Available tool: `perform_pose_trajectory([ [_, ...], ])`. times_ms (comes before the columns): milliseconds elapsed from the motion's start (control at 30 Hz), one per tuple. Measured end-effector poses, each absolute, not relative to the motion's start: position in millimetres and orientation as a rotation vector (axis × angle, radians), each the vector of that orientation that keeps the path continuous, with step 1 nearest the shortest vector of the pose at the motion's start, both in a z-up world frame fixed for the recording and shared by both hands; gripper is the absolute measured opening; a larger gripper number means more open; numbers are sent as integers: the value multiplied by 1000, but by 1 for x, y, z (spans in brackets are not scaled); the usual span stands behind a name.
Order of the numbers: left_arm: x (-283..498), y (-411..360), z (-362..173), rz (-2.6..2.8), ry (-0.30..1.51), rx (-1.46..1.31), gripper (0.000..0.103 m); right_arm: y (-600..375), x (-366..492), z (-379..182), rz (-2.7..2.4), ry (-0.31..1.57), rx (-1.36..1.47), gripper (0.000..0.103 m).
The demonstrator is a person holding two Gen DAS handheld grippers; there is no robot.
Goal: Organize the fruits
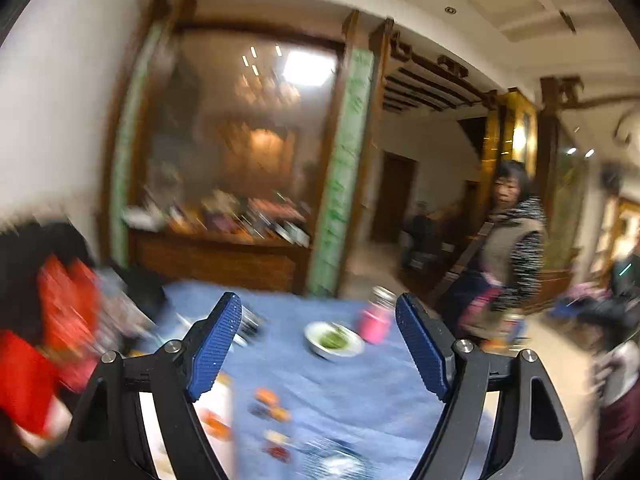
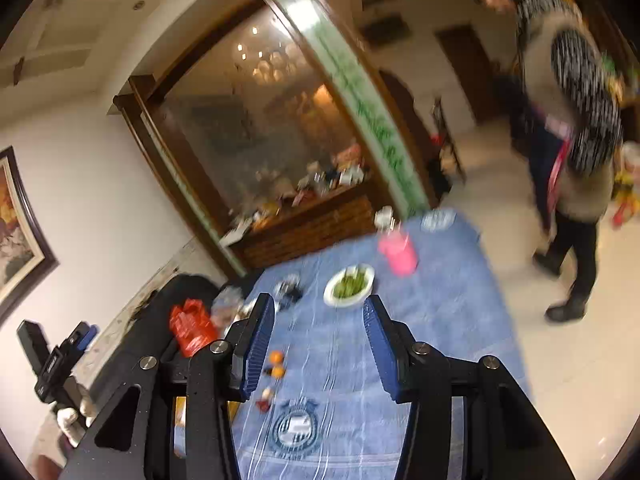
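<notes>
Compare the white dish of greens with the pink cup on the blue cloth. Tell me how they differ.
The white dish is low, wide and open, with green food showing inside; the pink cup is tall and narrow, and its contents cannot be seen. The white dish lies nearer the cameras; the pink cup stands beyond it, toward the far end of the blue cloth. Both rest on the blue cloth, apart from each other, and neither claw touches them.

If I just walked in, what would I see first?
A table under a blue cloth, with a white plate of green food in the middle and a pink cup just beyond it. Small orange fruits lie nearer, on the left. A person stands past the table's right side.
</notes>
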State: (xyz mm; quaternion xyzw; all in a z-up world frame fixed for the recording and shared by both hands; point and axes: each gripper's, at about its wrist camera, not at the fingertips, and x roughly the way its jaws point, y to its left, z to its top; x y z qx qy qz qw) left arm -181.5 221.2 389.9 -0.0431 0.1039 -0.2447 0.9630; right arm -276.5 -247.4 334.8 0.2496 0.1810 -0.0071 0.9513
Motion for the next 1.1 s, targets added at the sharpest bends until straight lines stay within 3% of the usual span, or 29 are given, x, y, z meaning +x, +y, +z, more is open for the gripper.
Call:
perform_pose_trajectory([
  [100,-184,245,415,-406,135,-53,83,-234,-283,405,-56,313,420,52],
  [267,-178,279,436,-261,63,-39,89,-199,-274,492,-75,246,321,64],
  [467,-154,287,403,-218,106,-22,91,-150,-239,505,-80,283,207,72],
  [633,-129,274,338,-325,249,-38,91,-114,-179,425,7,461,184,72],
  [900,-65,240,201,-448,578,-134,91,-49,-74,206,228,791,194,72],
  [933,-57,239,189,-445,608,-139,91,-34,-62,171,266,839,178,69],
  [1000,-42,237,160,-429,673,-151,80,-9,-45,116,322,906,146,49],
  [1033,-38,237,150,-424,694,-159,62,-2,-38,100,340,927,132,39],
  [1067,-33,237,140,-430,724,-168,52,13,-31,79,365,947,104,37],
  [1100,-30,238,134,-437,744,-179,51,24,-28,66,378,951,76,37],
])
